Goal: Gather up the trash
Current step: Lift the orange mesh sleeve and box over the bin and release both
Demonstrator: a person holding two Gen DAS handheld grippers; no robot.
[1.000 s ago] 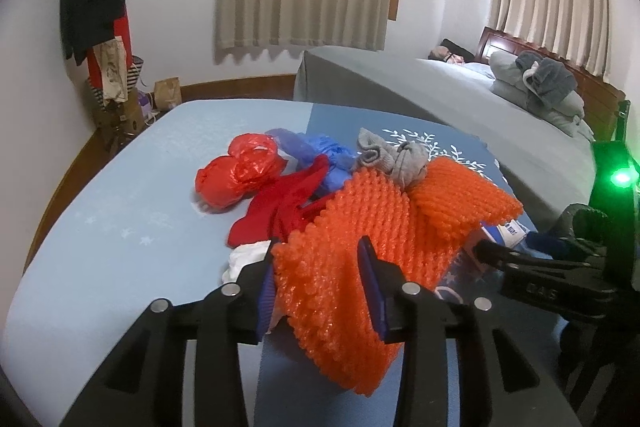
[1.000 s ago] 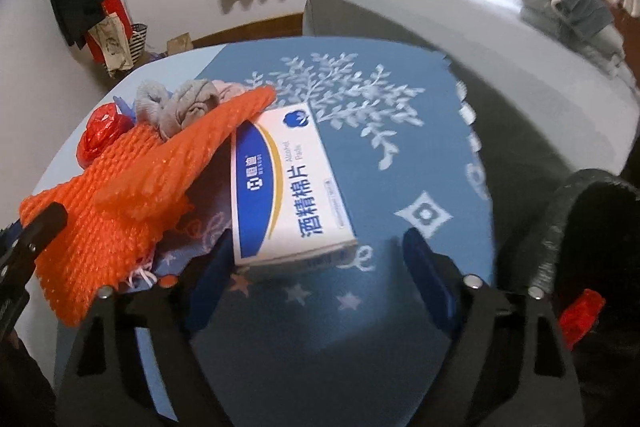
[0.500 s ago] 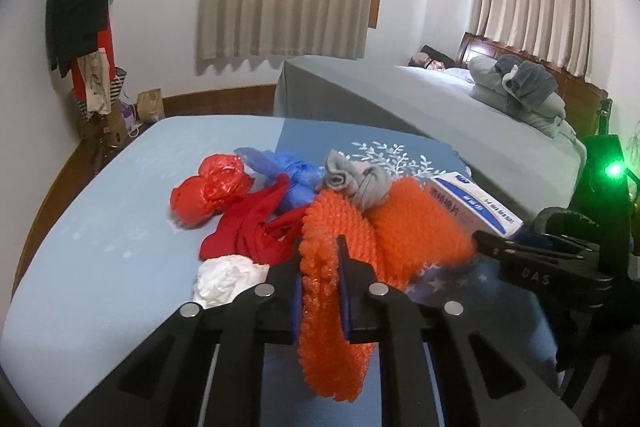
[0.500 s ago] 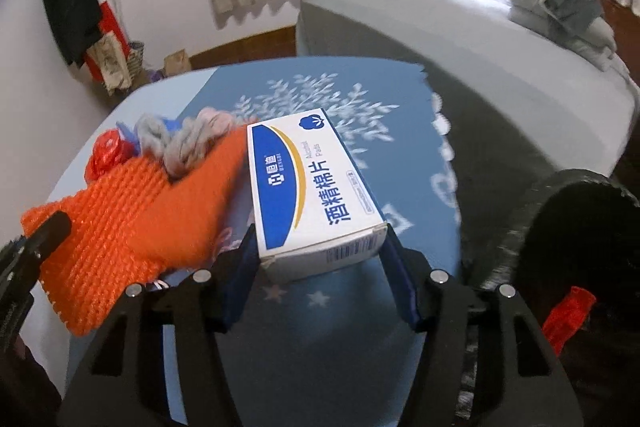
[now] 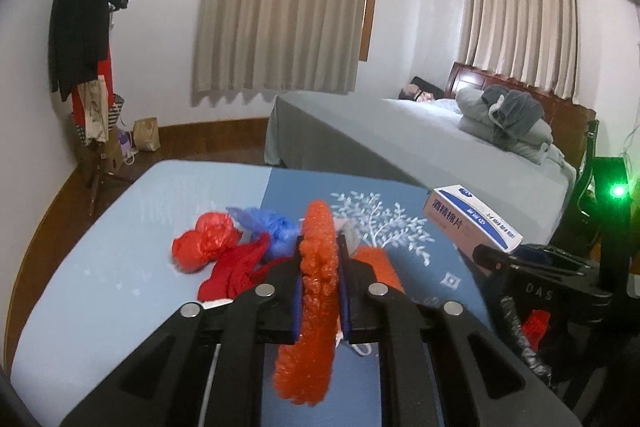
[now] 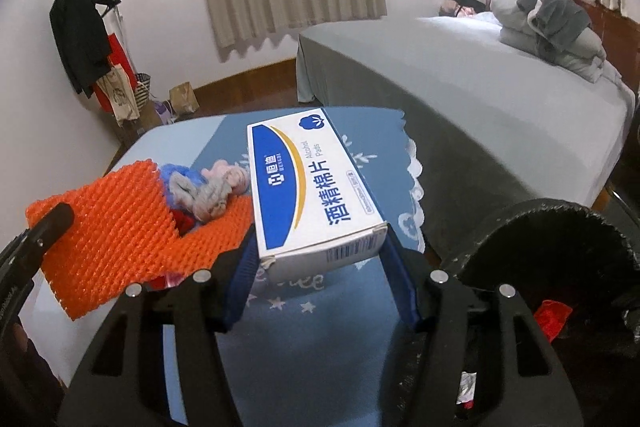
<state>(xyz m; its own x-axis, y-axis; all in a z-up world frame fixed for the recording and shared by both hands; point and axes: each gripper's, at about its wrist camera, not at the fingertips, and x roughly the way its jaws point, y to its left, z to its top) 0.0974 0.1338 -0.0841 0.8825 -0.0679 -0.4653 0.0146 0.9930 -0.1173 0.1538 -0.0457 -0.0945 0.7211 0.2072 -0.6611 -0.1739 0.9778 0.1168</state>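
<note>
Left wrist view: left gripper [image 5: 320,291] jaws pinched on orange foam net [image 5: 316,291]; limp tail may snag
Right gripper [image 6: 320,267]: jaws half-wide, clamping alcohol pad box [image 6: 312,195]; shallow grip, could slip before black bin [image 6: 560,267]

Trash pile [image 5: 224,255] crowds the table [image 5: 100,291] middle; its left side and near edge lie bare. The bin [image 6: 560,247] stands just right of the table, mouth open; bed [image 6: 480,75] beyond.
</note>
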